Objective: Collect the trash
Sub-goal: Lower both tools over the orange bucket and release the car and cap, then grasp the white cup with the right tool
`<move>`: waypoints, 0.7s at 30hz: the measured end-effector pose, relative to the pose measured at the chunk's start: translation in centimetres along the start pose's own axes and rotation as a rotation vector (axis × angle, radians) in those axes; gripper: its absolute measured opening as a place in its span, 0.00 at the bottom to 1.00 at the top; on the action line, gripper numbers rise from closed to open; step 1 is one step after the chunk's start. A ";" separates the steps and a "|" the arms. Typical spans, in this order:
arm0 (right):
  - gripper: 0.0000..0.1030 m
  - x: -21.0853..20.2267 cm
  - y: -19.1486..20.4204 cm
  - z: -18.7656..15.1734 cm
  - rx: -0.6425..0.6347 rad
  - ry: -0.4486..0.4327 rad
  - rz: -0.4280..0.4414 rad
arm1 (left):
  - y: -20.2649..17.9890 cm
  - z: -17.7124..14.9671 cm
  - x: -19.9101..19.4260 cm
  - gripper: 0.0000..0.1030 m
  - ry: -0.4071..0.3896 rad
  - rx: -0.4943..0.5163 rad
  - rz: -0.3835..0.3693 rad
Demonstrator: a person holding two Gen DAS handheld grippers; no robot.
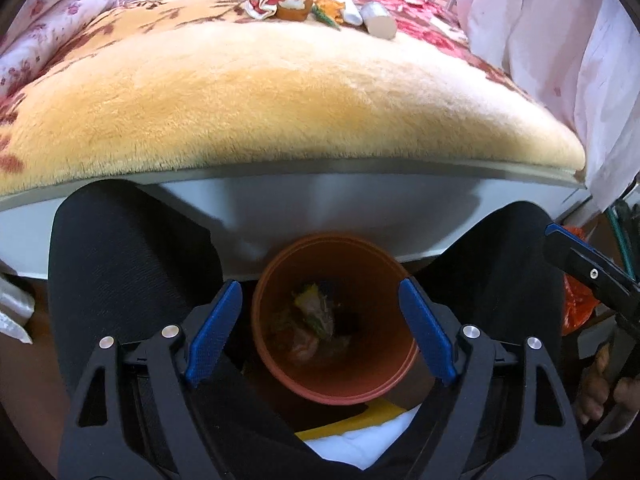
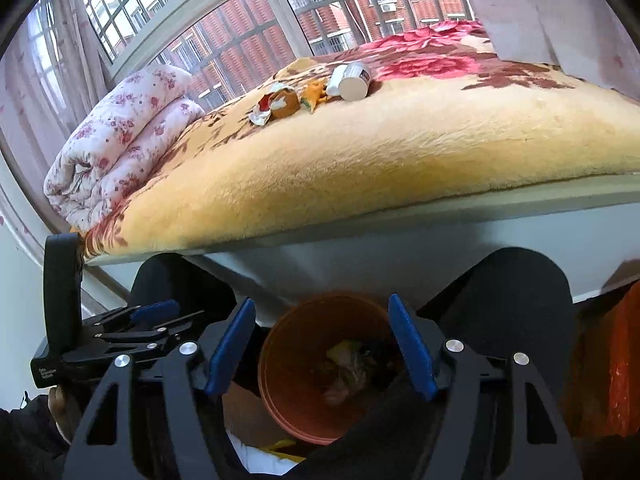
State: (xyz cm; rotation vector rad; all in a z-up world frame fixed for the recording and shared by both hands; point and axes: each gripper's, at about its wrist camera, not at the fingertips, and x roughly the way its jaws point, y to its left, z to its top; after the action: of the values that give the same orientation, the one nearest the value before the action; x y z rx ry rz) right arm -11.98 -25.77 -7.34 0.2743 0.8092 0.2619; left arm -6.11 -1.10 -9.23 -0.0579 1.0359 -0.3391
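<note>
Both tongs were held low over an orange bin (image 1: 332,320), which stood on the floor between the person's knees (image 1: 120,264) and close against the bed frame (image 1: 320,200), presumably so that scraps could be dropped straight down into it. The left gripper (image 1: 320,332) was seen with its blue pads (image 1: 214,332) spread wide on either side of the bin's mouth, nothing held between them; the right gripper (image 2: 320,348) was likewise parted and empty, framing the same bin from its own side. Some rubbish was already lying at the bottom of the bin, though in the dim interior it could only be made out as a yellowish and pinkish heap, possibly wrappers or peel. The remaining trash (image 1: 316,6) was gathered in a loose row far across the fleece blanket (image 1: 280,92), near the window: a crumpled red-and-white wrapper (image 2: 262,110), a small brown cup (image 2: 286,104), an orange scrap (image 2: 314,94) and a white cylindrical container (image 2: 352,82) lying on its side. A folded floral quilt (image 2: 120,140) was kept to the left edge, well apart from the litter. The task was judged partly done, with a reach across the bed needed next
</note>
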 end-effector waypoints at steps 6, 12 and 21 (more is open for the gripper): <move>0.66 -0.4 0.3 2.0 -0.040 -0.034 -0.012 | -0.1 0.4 -1.3 0.77 -0.060 0.013 -0.002; 0.66 0.5 0.4 7.2 -0.076 -0.070 -0.005 | 0.0 2.3 -2.5 0.79 -0.147 0.042 0.042; 0.66 7.1 -0.2 20.1 -0.068 -0.071 -0.018 | 1.7 7.1 -2.9 0.85 -0.255 -0.006 0.072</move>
State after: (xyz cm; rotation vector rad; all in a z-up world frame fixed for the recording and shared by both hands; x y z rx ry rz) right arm 7.62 -26.44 1.09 0.2115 0.7309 0.2606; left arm -1.00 0.56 -3.50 -0.0672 0.7841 -0.2556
